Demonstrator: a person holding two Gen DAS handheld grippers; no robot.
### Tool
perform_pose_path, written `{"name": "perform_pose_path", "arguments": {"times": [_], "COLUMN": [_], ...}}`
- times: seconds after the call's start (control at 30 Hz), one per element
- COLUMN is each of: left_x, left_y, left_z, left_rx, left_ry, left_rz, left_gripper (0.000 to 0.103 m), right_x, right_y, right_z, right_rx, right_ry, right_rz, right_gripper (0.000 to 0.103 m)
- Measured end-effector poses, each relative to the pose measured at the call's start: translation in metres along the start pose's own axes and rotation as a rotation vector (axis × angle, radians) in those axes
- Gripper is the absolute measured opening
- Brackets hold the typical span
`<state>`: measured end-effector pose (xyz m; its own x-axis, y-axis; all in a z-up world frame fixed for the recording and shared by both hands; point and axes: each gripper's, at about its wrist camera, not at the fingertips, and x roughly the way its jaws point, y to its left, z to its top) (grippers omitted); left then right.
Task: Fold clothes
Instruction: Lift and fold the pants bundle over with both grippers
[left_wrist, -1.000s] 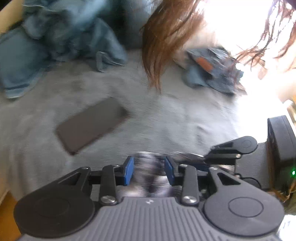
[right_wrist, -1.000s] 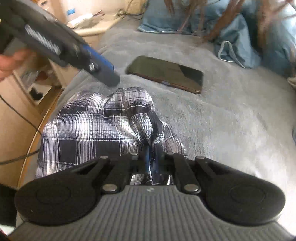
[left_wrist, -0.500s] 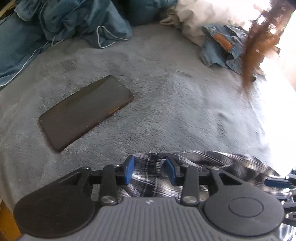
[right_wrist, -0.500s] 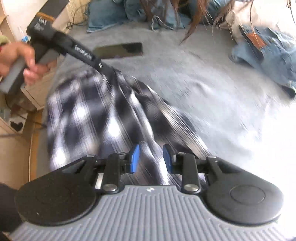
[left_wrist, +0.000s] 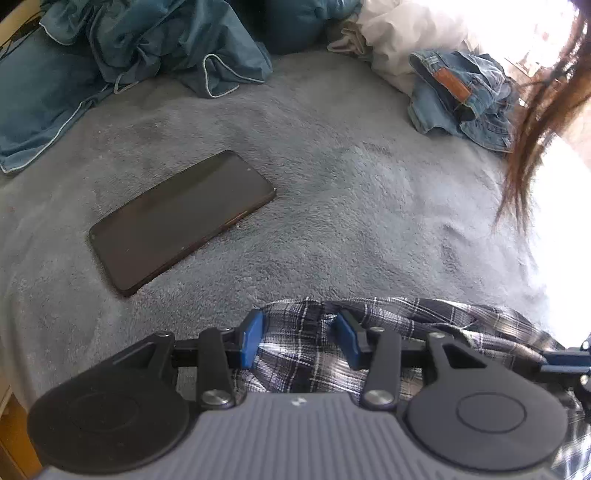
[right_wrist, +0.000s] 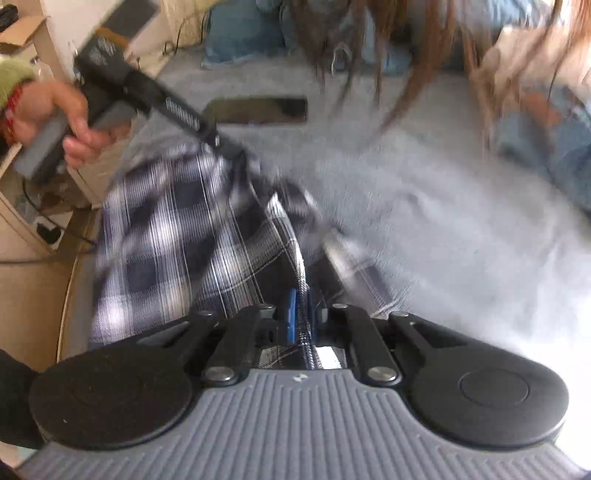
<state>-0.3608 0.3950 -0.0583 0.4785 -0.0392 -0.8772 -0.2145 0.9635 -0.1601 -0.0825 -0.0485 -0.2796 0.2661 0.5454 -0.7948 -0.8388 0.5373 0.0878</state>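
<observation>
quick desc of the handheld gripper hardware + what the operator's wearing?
Both grippers, left and right: ribbed grey housing, black linkage arms with silver rivets, round black discs either side, blue finger pads. Left gripper's handle is grey with a black body. Green sleeve with red trim at the wrist.

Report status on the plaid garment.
Right gripper shut on plaid garment. Left gripper open, plaid between jaws. Phone lies beyond on blanket.
</observation>
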Motion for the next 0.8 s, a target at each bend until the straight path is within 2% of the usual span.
{"name": "perform_pose_path", "arguments": {"times": [0.17, 0.2, 0.27, 0.3, 0.4, 0.5, 0.53, 0.6, 0.67, 0.8], "left_x": [-0.003, -0.004, -0.008, -0.009, -0.006, 0.006, 0.011, 0.021, 0.015, -0.009], "left_y": [0.001, 0.002, 0.004, 0.006, 0.015, 0.028, 0.033, 0.041, 0.043, 0.037], "left_z": [0.003, 0.004, 0.007, 0.009, 0.015, 0.018, 0.018, 0.016, 0.012, 0.002], "left_rx": [-0.003, -0.002, -0.010, -0.019, -0.059, -0.139, -0.178, -0.252, -0.253, -0.190], "left_ry": [-0.001, -0.003, -0.008, -0.009, 0.006, 0.057, 0.081, 0.127, 0.093, 0.015], "left_rz": [-0.005, -0.011, -0.028, -0.038, -0.069, -0.113, -0.140, -0.192, -0.202, -0.230], "left_gripper": [0.046, 0.046, 0.046, 0.046, 0.059, 0.062, 0.063, 0.057, 0.048, 0.042], "right_x": [-0.001, -0.004, -0.010, -0.010, 0.000, 0.036, 0.050, 0.072, 0.086, 0.108], "right_y": [-0.012, -0.022, -0.044, -0.054, -0.077, -0.082, -0.084, -0.088, -0.087, -0.080], "right_z": [0.009, 0.012, 0.019, 0.022, 0.033, 0.044, 0.049, 0.058, 0.066, 0.081], "right_rx": [0.044, 0.095, 0.207, 0.256, 0.285, 0.197, 0.195, 0.216, 0.220, 0.203], "right_ry": [0.046, 0.024, -0.040, -0.070, -0.086, 0.015, 0.048, 0.085, 0.111, 0.156], "right_rz": [0.091, 0.126, 0.182, 0.193, 0.182, 0.197, 0.228, 0.285, 0.349, 0.444], "right_gripper": [0.009, 0.011, 0.025, 0.027, 0.030, 0.031, 0.031, 0.031, 0.031, 0.032]}}
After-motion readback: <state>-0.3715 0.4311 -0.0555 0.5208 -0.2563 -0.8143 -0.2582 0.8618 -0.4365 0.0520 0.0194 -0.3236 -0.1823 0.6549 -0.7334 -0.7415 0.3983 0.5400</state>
